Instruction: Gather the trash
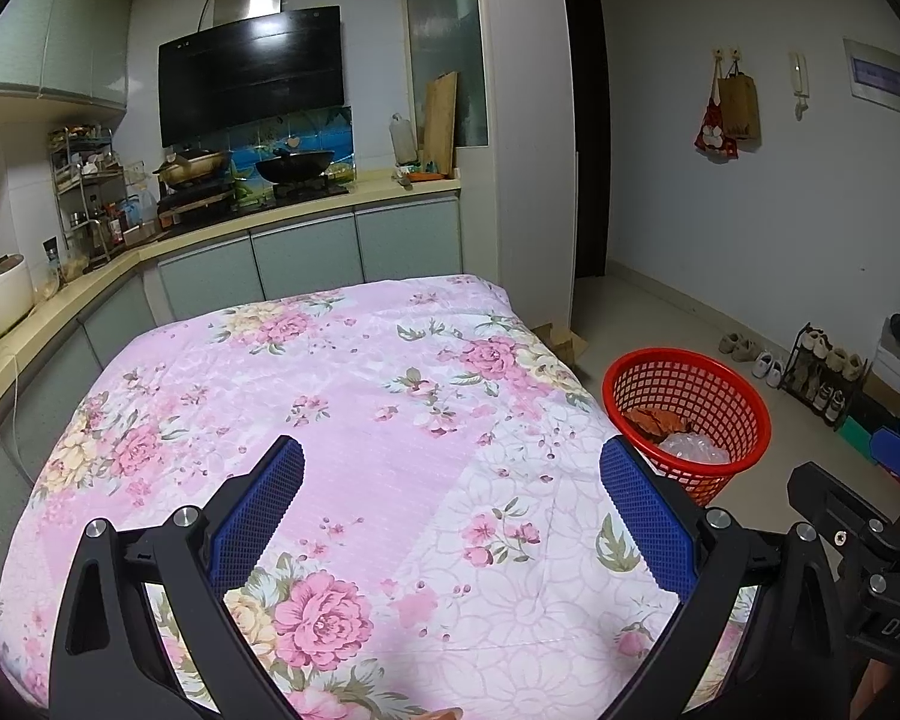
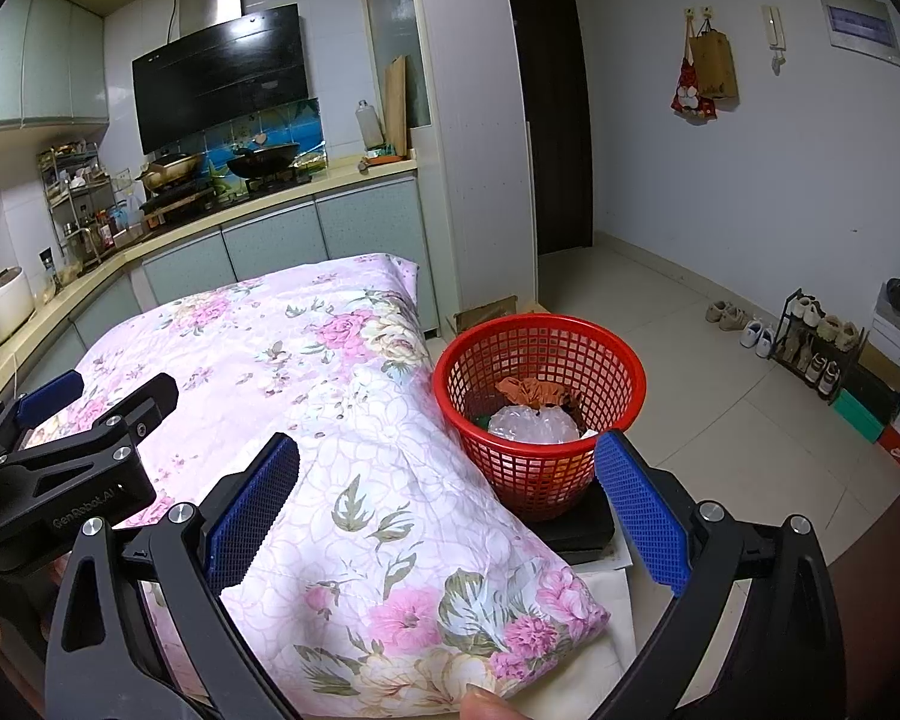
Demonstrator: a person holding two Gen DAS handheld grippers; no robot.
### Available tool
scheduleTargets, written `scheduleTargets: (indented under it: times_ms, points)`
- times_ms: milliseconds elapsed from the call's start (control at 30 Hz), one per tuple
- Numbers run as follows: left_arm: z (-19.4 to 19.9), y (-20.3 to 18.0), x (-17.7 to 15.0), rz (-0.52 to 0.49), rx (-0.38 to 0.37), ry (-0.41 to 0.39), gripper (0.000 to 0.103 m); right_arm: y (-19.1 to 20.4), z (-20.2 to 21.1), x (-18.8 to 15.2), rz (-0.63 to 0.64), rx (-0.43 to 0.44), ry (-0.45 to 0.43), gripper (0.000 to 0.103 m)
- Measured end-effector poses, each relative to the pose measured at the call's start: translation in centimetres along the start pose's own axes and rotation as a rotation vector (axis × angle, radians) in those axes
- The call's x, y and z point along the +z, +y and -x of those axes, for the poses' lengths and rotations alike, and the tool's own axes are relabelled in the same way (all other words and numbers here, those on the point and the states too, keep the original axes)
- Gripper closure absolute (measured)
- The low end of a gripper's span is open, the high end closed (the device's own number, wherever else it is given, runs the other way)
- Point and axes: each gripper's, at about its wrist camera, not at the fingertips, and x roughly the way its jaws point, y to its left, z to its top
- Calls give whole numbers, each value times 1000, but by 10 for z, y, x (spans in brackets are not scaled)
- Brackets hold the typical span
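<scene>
Trash (image 2: 531, 414) in basket (image 2: 540, 333), beyond right fingers (image 2: 642, 504) (spread).

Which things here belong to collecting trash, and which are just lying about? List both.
Job: red basket, clear plastic wrapper and brown scrap inside it; left gripper and right gripper, jaws open, empty.

Lying about: floral quilt, wok, shoe rack, hanging bags.

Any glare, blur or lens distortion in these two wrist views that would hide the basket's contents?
Left wrist: strong fisheye bending, dark corners, dim bluish light; basket sharp, partly behind a finger. Right wrist: same distortion; basket clear, glossy plastic inside catches mild highlights, no blur.
</scene>
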Motion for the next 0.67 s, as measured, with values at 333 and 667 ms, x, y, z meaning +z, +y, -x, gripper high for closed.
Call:
scheduleTargets:
  times_ms: [333, 667]
  points:
    - [7, 10, 2, 26, -55, -20, 7, 2, 1, 1, 3, -5, 6, 7]
    - [-7, 73, -3, 96, 127, 18, 7, 53, -11, -59, 101, 73, 5, 7]
